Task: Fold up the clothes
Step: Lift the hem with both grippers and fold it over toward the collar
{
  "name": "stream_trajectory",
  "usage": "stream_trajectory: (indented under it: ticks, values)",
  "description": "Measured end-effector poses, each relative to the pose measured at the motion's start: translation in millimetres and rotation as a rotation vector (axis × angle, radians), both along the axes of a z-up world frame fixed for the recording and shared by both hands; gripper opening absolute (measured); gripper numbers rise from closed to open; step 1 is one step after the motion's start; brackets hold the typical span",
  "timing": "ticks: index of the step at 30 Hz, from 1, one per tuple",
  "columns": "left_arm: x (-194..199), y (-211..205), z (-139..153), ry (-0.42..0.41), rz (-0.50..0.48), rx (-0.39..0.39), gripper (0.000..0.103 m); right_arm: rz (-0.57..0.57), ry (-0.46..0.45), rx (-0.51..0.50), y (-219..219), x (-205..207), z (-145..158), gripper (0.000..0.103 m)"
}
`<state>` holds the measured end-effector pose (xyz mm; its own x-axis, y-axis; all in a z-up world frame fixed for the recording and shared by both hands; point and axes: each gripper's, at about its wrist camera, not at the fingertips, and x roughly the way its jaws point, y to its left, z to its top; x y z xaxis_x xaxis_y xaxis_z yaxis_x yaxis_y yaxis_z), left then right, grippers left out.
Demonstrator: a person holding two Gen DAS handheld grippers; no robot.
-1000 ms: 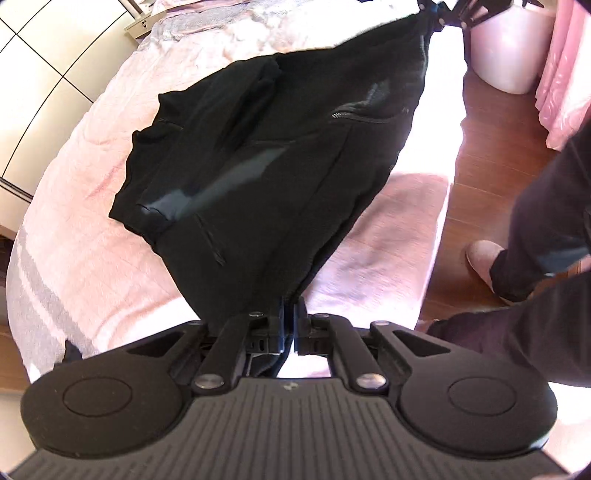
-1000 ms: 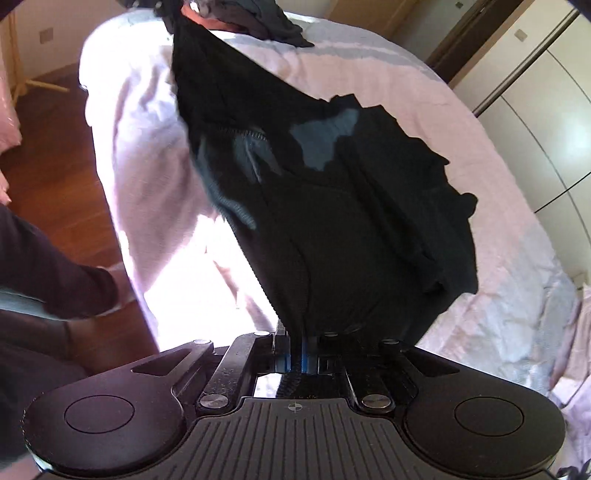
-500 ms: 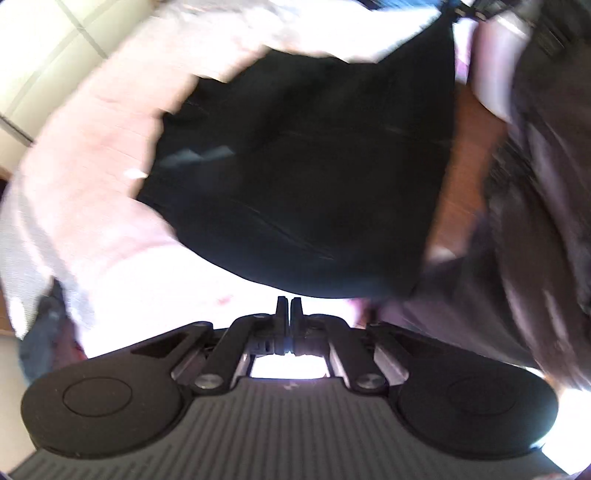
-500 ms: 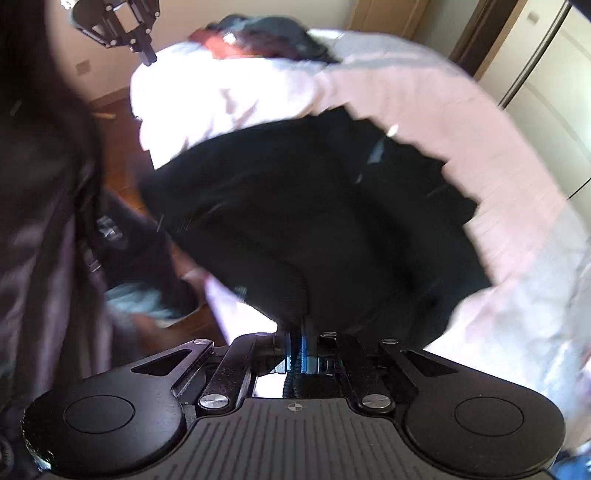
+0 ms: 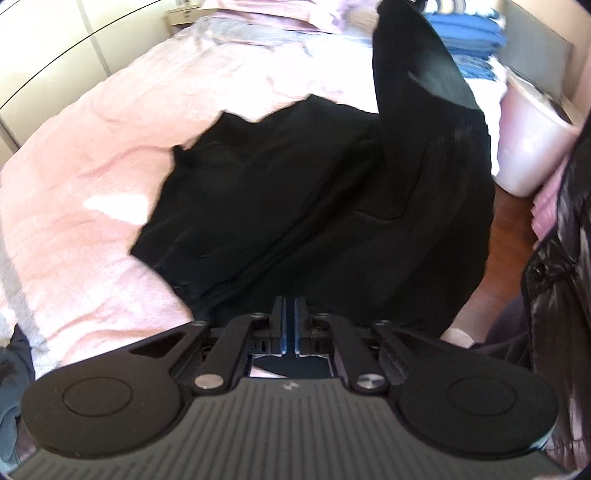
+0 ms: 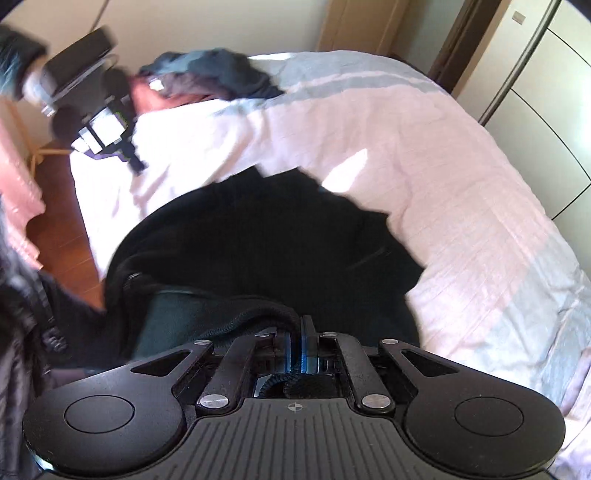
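Observation:
A black garment (image 5: 314, 206) lies spread on the pink bedspread (image 5: 92, 177). One part of it rises to the top right of the left wrist view. My left gripper (image 5: 290, 310) is shut at the garment's near edge; whether cloth is pinched between the pads is unclear. In the right wrist view the same black garment (image 6: 266, 243) lies on the bed, and my right gripper (image 6: 297, 332) is shut on its corded hem. The left gripper also shows in the right wrist view (image 6: 107, 136), blurred, above the bed's far left edge.
A white bin (image 5: 532, 140) stands on the wood floor (image 5: 509, 229) right of the bed. Folded blue cloth (image 5: 469, 33) lies at the bed's far end. A pile of dark clothes (image 6: 214, 74) sits at the other end. Wardrobe doors (image 6: 546, 74) flank the bed.
Both grippers swung fast over the bed; the garment, earlier stretched between them hanging off the bed's edge, now lies mostly on the bedspread. The left gripper came away from the stretched corner.

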<state>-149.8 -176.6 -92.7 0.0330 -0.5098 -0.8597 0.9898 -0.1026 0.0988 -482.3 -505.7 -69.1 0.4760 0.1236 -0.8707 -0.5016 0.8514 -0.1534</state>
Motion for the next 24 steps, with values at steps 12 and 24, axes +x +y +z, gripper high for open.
stream_trajectory:
  ticks: [12, 24]
  values:
    - [61, -29, -36, 0.009, 0.178, -0.032, 0.064, -0.553, 0.204, 0.289, -165, 245, -119, 0.003]
    - [-61, -103, -135, -0.415, -0.335, 0.037, 0.028, -0.549, 0.352, 0.383, -208, 261, -225, 0.003]
